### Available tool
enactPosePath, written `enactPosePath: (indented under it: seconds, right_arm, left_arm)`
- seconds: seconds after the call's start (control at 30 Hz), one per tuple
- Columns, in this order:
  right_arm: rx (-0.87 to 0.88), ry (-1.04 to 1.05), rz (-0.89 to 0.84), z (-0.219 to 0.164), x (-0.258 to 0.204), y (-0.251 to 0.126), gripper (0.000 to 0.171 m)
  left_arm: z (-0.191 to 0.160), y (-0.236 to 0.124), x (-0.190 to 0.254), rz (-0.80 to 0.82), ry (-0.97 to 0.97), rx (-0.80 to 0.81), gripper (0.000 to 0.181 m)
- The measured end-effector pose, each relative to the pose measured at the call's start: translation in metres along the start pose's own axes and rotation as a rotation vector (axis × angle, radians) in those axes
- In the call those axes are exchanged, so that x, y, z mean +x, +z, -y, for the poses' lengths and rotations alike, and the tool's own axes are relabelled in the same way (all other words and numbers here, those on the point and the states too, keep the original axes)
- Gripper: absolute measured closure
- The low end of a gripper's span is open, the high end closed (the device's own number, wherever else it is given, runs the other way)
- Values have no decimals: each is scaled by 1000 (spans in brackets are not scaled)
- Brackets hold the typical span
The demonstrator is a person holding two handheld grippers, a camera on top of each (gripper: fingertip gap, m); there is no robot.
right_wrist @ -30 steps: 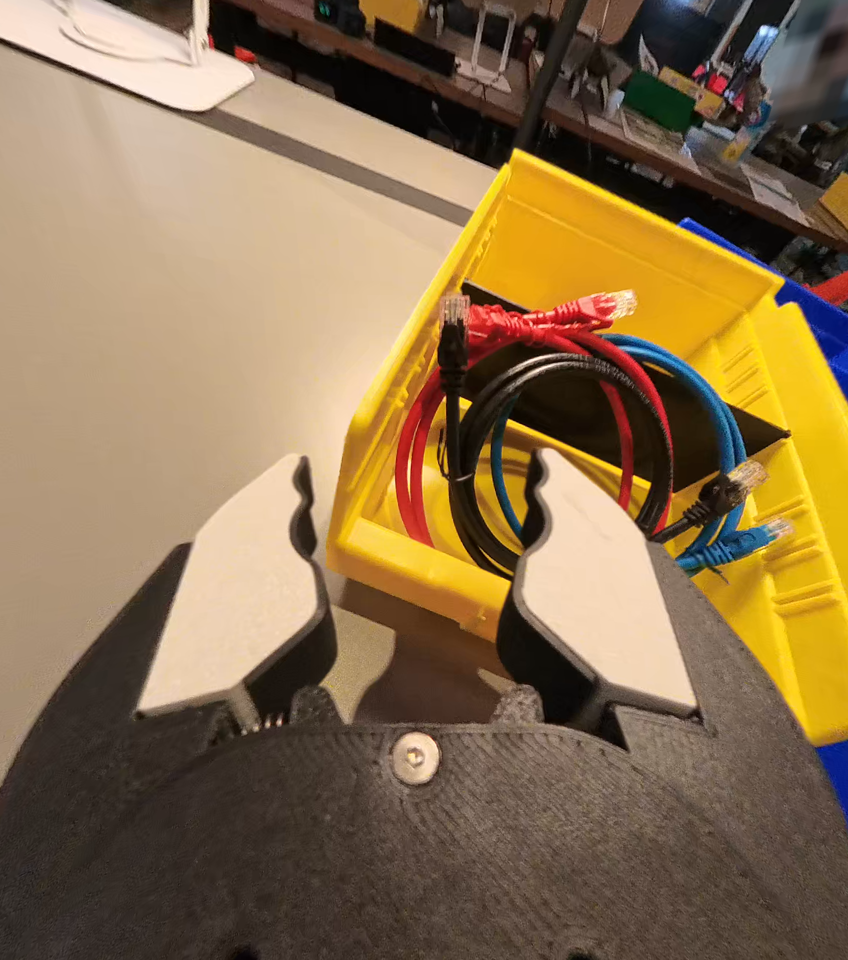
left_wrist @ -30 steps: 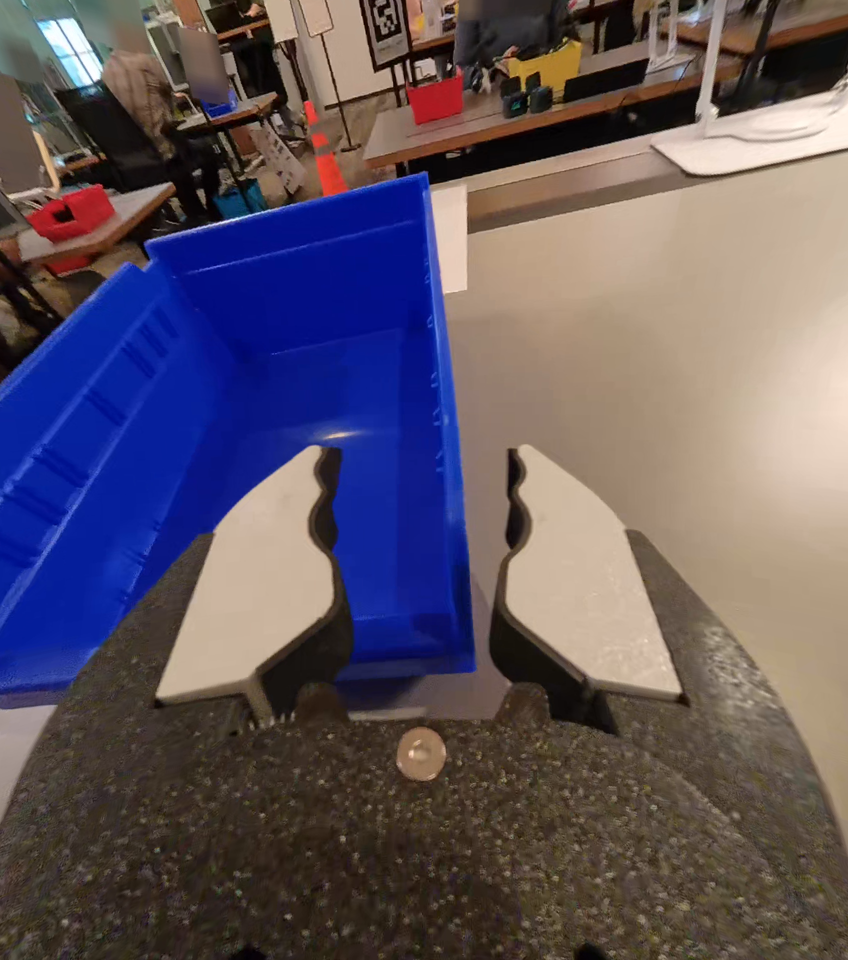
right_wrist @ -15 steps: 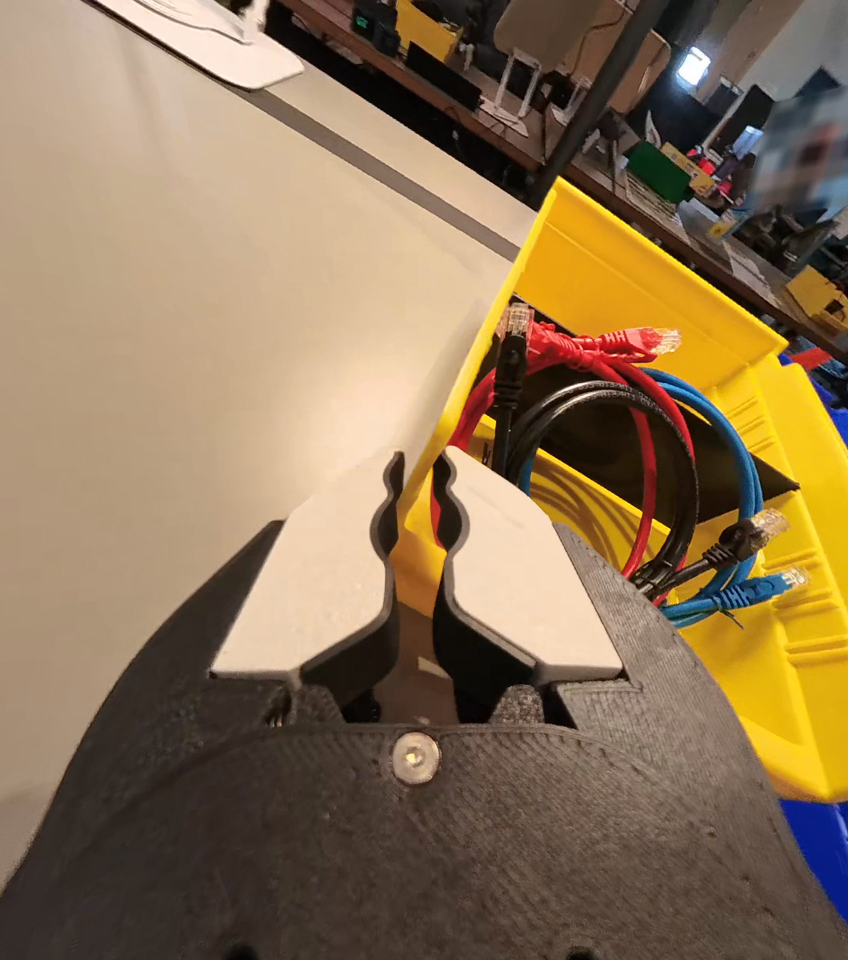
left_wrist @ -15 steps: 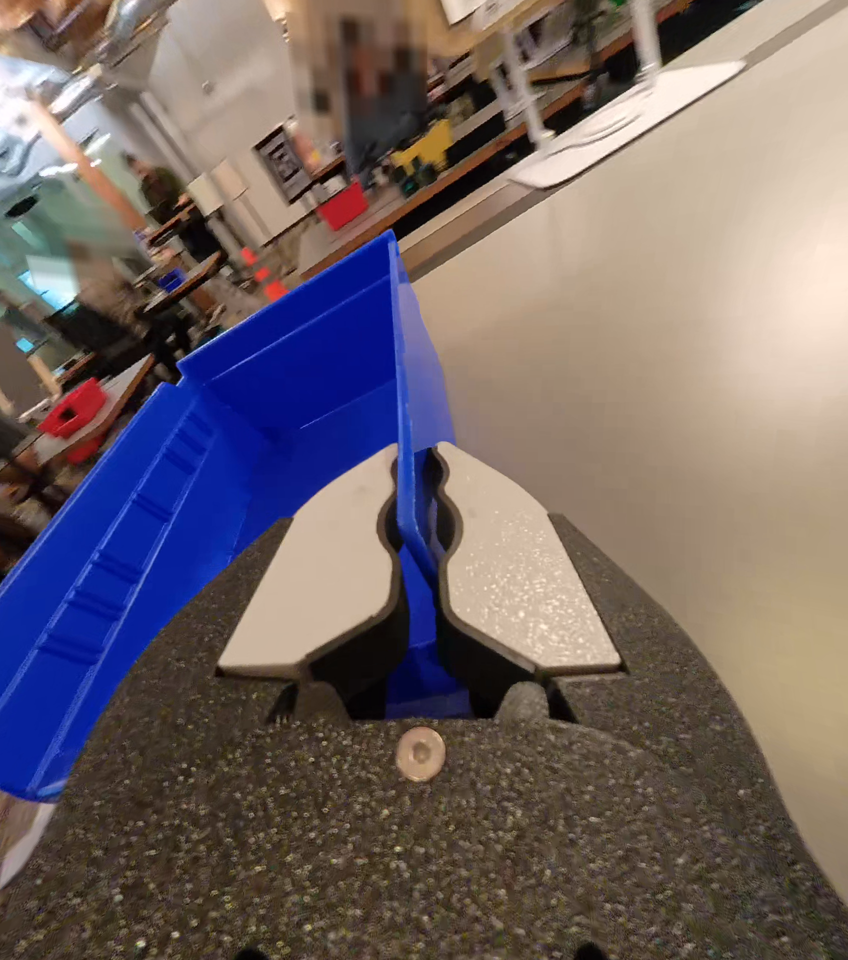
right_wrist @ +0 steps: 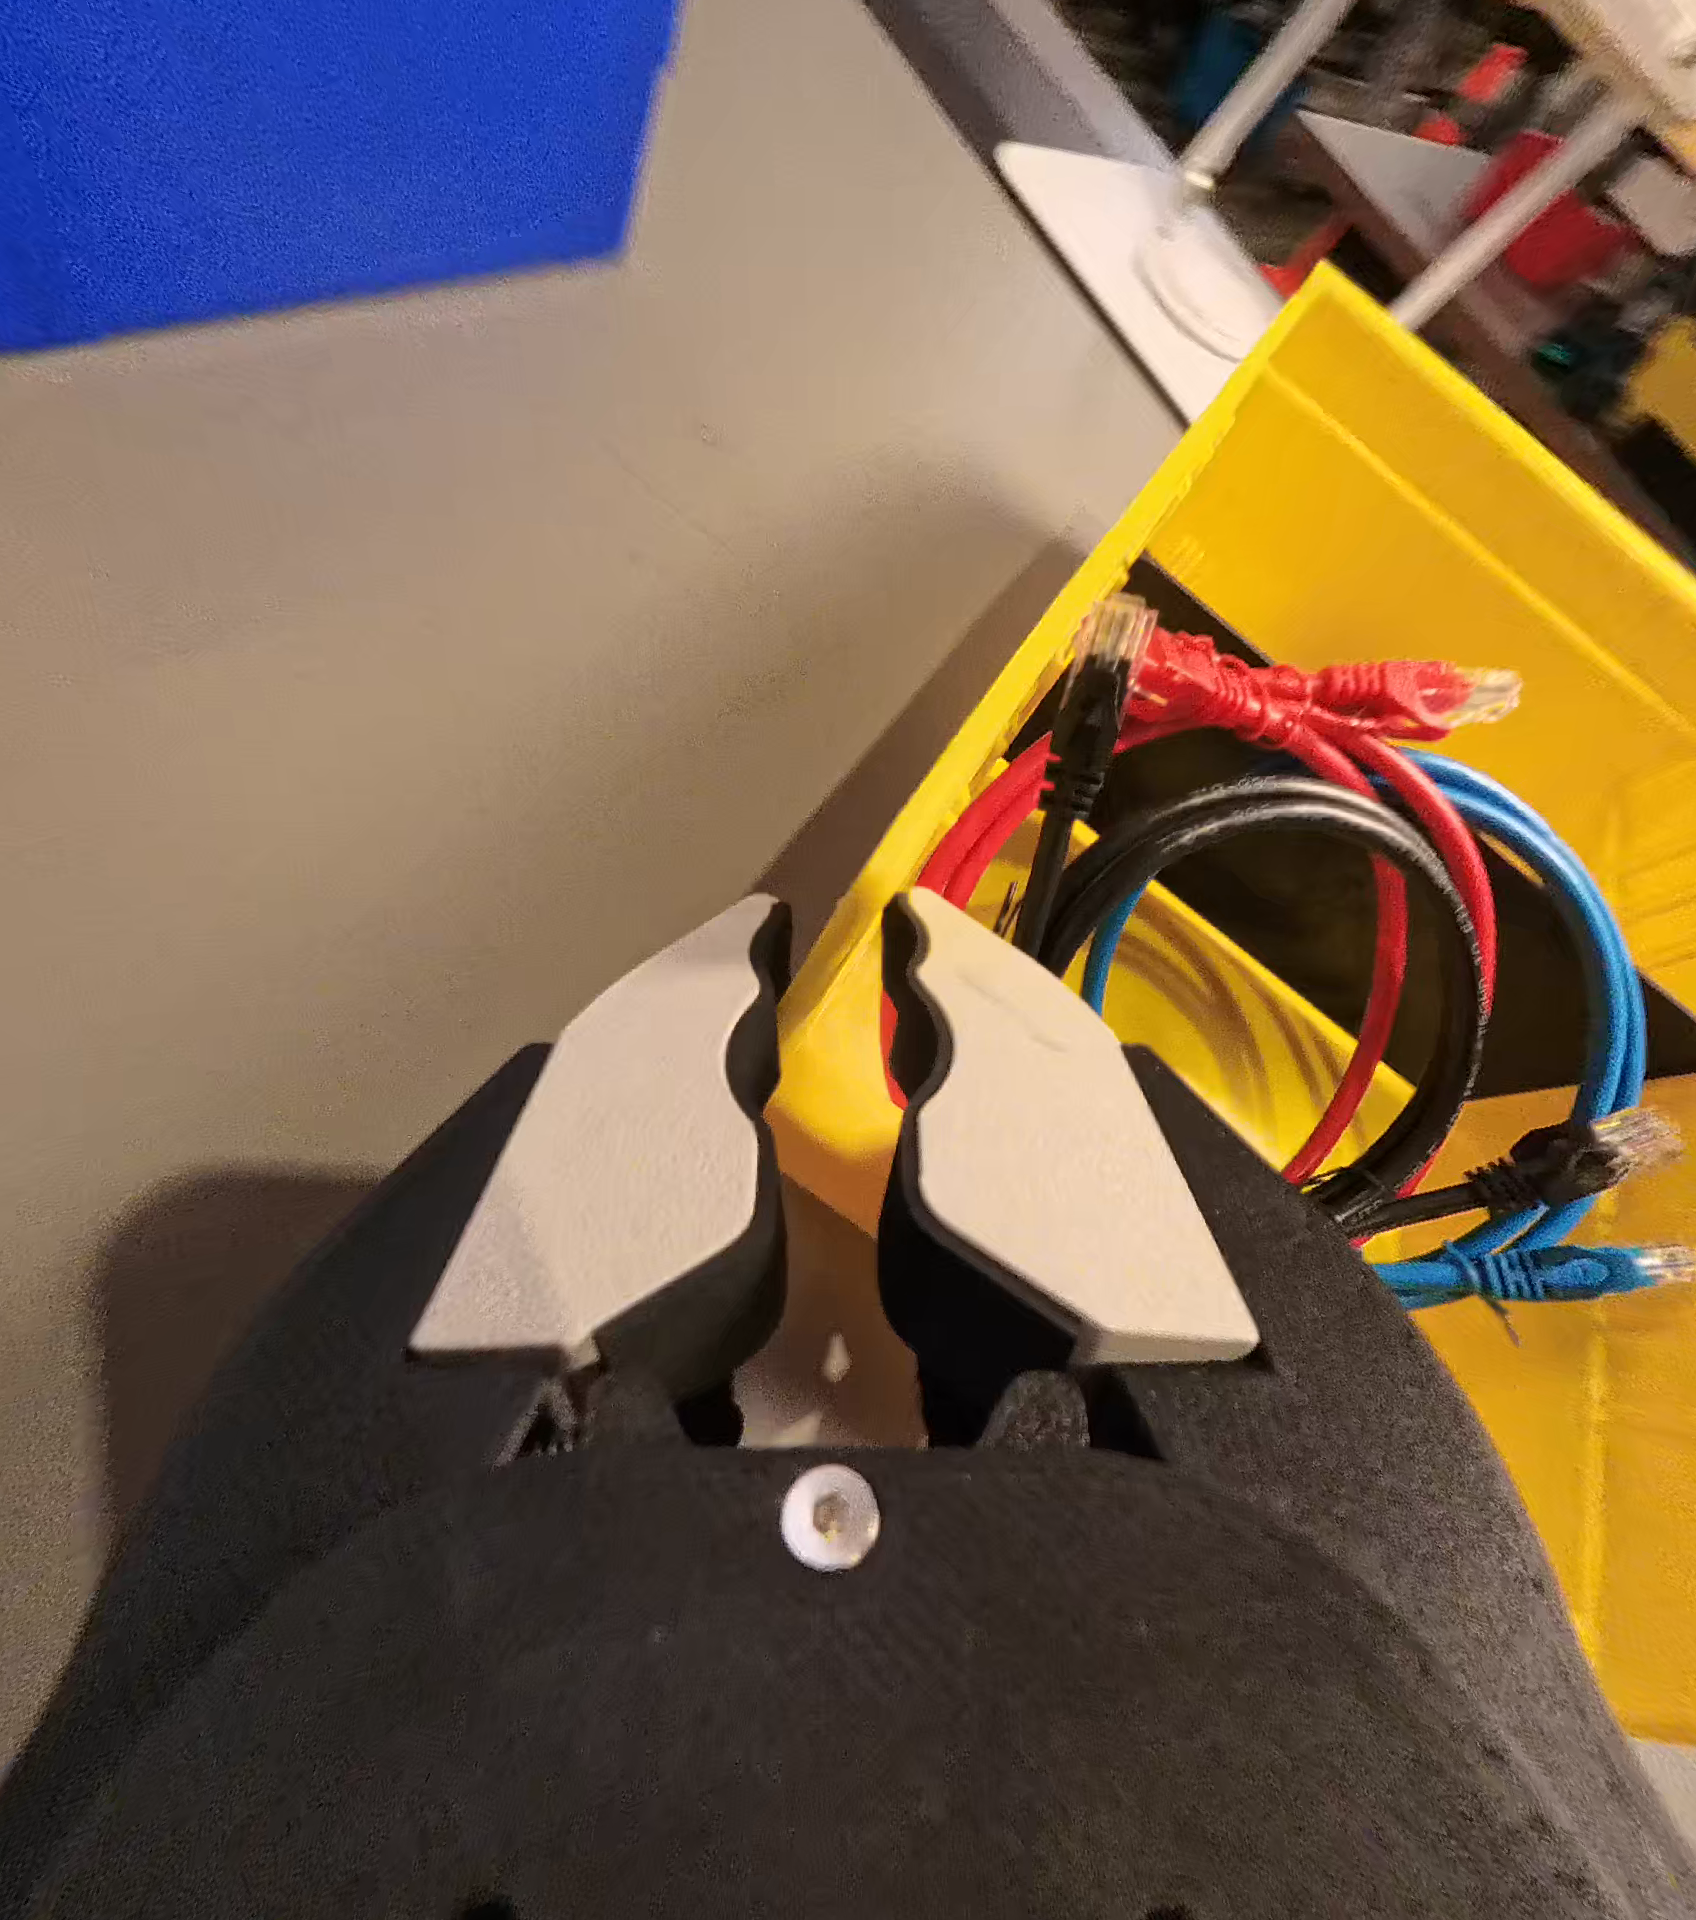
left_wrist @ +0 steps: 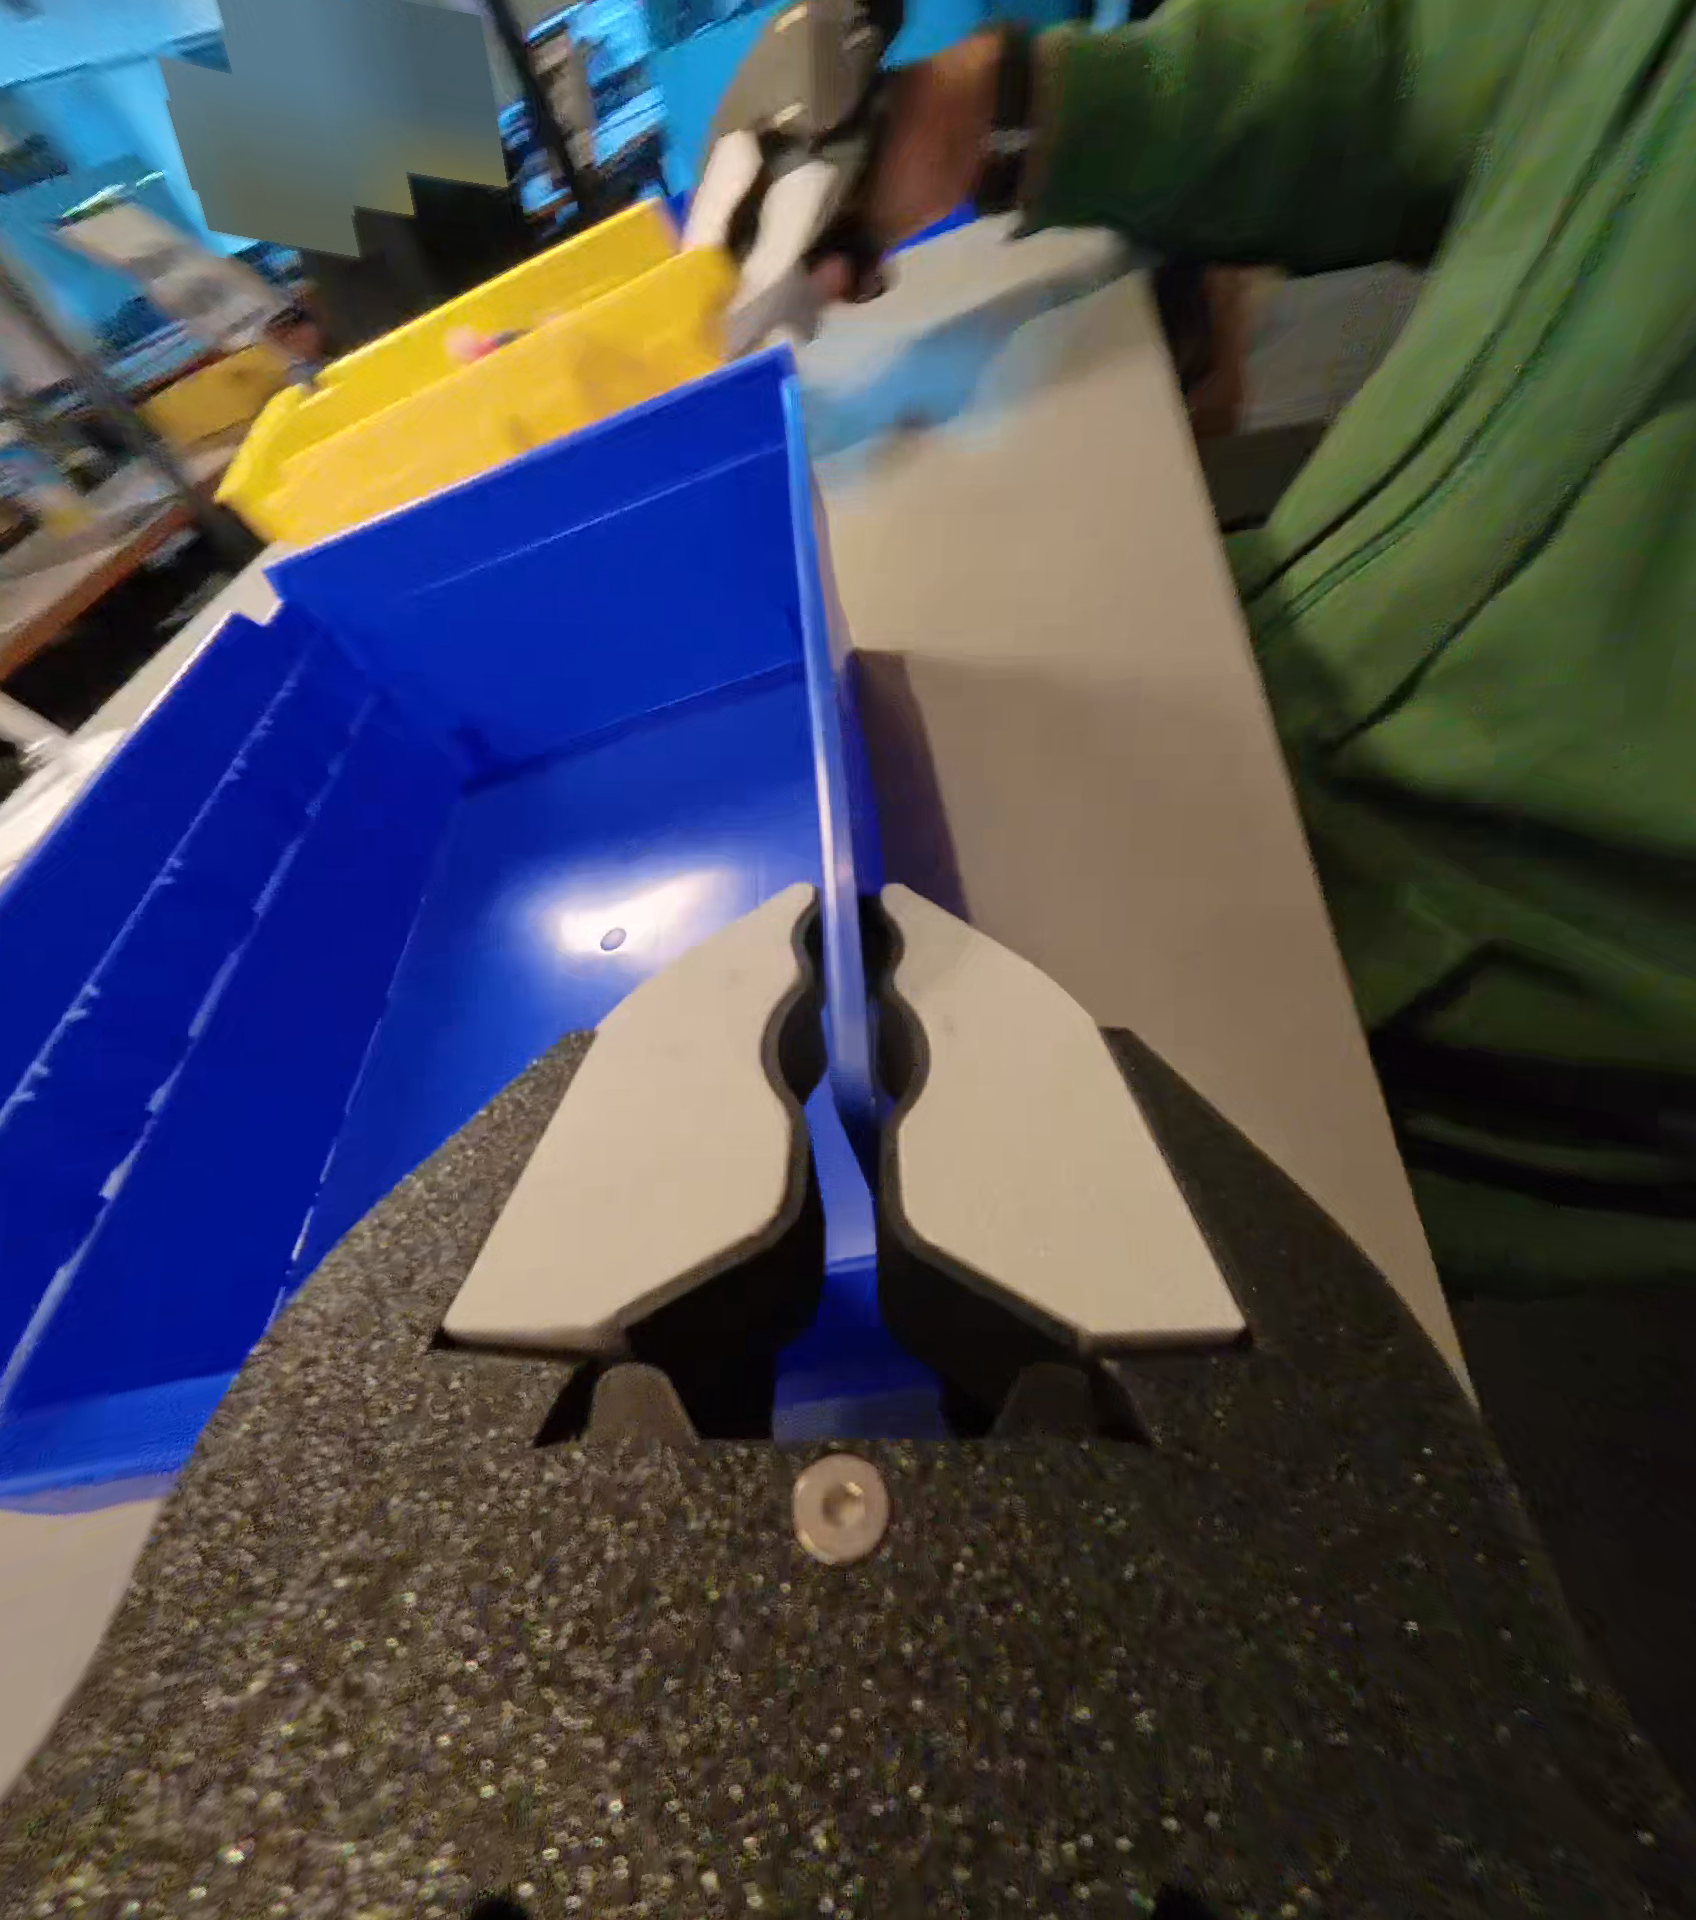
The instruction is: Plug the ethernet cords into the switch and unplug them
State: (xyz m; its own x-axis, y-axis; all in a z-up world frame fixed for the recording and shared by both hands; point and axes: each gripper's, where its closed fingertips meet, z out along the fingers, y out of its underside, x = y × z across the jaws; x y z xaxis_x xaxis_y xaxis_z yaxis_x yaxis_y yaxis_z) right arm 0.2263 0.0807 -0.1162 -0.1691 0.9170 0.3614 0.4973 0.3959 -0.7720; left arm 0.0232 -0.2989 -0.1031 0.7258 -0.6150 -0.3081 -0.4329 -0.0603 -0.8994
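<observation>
Glossy plastic blue bin (left_wrist: 200, 1039), matt table (right_wrist: 304, 623) (smooth), grainy tool (left_wrist: 842, 914)

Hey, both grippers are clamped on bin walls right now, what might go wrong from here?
1. The right gripper pinches only one corner of the yellow bin, which looks tilted. The red cord, black cord and blue cord stand loosely coiled near the rim and could spill.
2. The left gripper holds the blue bin by one thin side wall; the bin might twist or slip out.
3. No switch is visible, so plugging cannot start yet.
</observation>
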Motion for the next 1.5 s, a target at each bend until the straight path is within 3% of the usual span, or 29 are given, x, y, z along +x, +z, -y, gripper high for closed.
enactPosePath:
  seconds: [0.17, 0.33, 0.37, 0.5, 0.63, 0.73, 0.83, 0.93, 1.17, 1.5]
  right_arm:
    - [90, -84, 259, 28, 0, 43, 156]
    - [199, -110, 408, 62, -10, 85, 160]
    - [217, -116, 418, 67, -13, 90, 161]
    - [276, -165, 441, 77, -26, 93, 165]
    - [332, -148, 450, 76, -27, 83, 165]
    - [385, -105, 414, 78, -14, 73, 156]
    - [401, -77, 348, 76, 4, 70, 149]
    - [409, -33, 298, 72, 17, 74, 148]
    - [432, 28, 301, 71, 22, 74, 150]
    - [475, 61, 250, 73, 30, 66, 147]
  left_arm:
    - [13, 30, 10, -325, -20, 14, 176]
    - [25, 70, 7, -463, -74, -5, 175]
    - [28, 75, 10, -497, -80, -2, 171]
    - [40, 67, 20, -674, -121, -33, 128]
    - [70, 39, -22, -715, -161, 155, 123]
    - [84, 21, -94, -547, -262, 433, 123]
    - [63, 17, -198, -47, -442, 671, 126]
    - [38, 1, -249, 336, -489, 779, 132]
    - [-11, 42, -254, 460, -420, 391, 130]
    - [-20, 28, -262, 474, -632, 474, 127]
